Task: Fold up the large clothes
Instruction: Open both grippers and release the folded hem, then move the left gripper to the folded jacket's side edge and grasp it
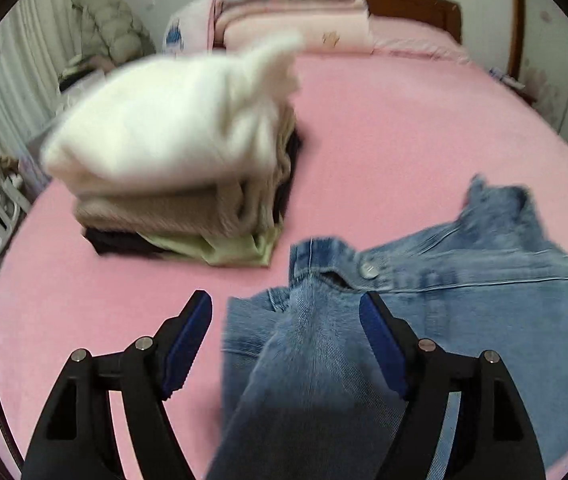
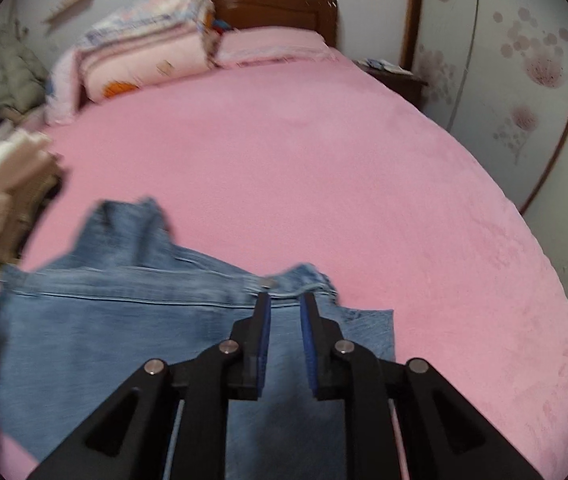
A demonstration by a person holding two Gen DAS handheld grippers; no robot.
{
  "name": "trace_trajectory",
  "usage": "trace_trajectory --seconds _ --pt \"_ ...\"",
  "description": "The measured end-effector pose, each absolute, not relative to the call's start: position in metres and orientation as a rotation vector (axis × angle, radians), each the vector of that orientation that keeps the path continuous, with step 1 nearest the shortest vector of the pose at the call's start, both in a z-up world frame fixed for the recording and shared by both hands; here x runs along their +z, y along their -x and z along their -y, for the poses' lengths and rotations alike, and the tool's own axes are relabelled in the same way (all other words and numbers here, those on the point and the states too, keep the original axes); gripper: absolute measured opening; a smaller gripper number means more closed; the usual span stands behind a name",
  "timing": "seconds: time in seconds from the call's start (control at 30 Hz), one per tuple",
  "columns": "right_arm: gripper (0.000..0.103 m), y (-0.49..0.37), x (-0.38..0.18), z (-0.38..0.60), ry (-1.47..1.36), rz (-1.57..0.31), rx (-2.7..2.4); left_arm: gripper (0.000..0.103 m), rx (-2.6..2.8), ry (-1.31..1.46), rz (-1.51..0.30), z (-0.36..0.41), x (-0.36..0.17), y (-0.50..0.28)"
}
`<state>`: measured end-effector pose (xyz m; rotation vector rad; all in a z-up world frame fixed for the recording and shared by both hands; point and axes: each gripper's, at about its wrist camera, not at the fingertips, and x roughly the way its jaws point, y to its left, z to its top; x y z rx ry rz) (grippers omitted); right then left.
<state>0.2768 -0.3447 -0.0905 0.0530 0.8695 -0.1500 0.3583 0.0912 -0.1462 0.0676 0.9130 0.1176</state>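
Blue jeans [image 1: 463, 292] lie crumpled on the pink bed [image 1: 403, 140], waistband and metal button up. My left gripper [image 1: 285, 308] is open wide, with a fold of the denim running between its jaws. In the right wrist view the jeans [image 2: 104, 320] spread to the left. My right gripper [image 2: 285, 300] stands partly closed over the waistband by the button, jaws a narrow gap apart with denim between them. Whether it grips the cloth I cannot tell.
A stack of folded clothes [image 1: 176, 152], white on top, then beige, green and black, sits on the bed's left part; it also shows at the left edge of the right wrist view [image 2: 0, 196]. Folded quilts and pillows [image 2: 144, 56] lie by the wooden headboard [image 2: 276, 8].
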Motion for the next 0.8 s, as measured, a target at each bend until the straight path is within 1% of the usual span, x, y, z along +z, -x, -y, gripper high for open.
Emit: trace_trajectory --seconds 0.03,0.07,0.1,0.13,0.27,0.43,0.47,0.6,0.8 --pt "0.037 -0.271 -0.084 0.342 -0.057 -0.858 -0.145 0.084 0.112 -0.071 -0.890 -0.091 -0.130 -0.347" --pt "0.044 -0.260 -0.070 0.335 -0.066 -0.836 -0.143 0.091 0.107 -0.073 -0.871 -0.090 -0.113 -0.336" --pt "0.051 -0.253 -0.061 0.331 -0.076 -0.812 -0.135 0.093 0.092 -0.066 -0.857 -0.088 -0.099 -0.326" --pt "0.051 -0.244 -0.049 0.325 -0.098 -0.775 -0.114 0.093 0.074 -0.057 -0.849 -0.089 -0.088 -0.320" --pt "0.051 -0.218 -0.018 0.304 -0.184 -0.718 -0.079 0.093 0.022 0.000 -0.855 -0.085 -0.046 -0.285" --pt "0.051 -0.191 0.007 0.270 -0.190 -0.700 -0.028 0.094 -0.006 0.052 -0.852 -0.078 -0.018 -0.250" --pt "0.051 -0.185 0.010 0.261 -0.171 -0.688 -0.016 0.096 -0.006 0.055 -0.858 -0.075 -0.017 -0.243" --pt "0.051 -0.163 0.016 0.234 -0.089 -0.638 -0.024 0.096 0.002 0.126 -0.884 -0.074 -0.023 -0.218" --pt "0.051 -0.134 0.003 0.214 -0.091 -0.617 -0.017 0.096 0.007 0.182 -0.901 -0.072 -0.040 -0.193"
